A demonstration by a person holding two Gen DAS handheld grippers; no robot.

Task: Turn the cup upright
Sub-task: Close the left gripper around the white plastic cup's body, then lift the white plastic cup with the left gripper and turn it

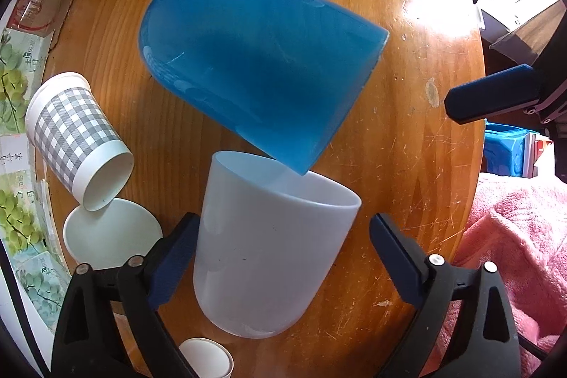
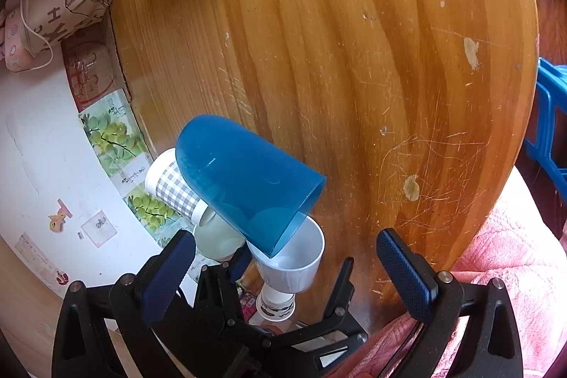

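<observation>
A translucent blue cup (image 1: 255, 73) lies tilted, its open rim resting on the rim of an upright white cup (image 1: 269, 257). My left gripper (image 1: 283, 247) is open with its fingers on either side of the white cup, the left pad near its wall. In the right wrist view the blue cup (image 2: 244, 183) leans on the white cup (image 2: 294, 268), and my right gripper (image 2: 287, 271) is open and empty above them. The right gripper's blue pads (image 1: 492, 98) also show at the left view's right edge.
A grey checked paper cup (image 1: 78, 137) lies on its side at the left, above a white cup mouth (image 1: 110, 236). Another paper cup (image 1: 209, 360) stands at the near edge. The round wooden table (image 2: 336, 41) has boxes on the left and a pink towel (image 1: 514, 254) on the right.
</observation>
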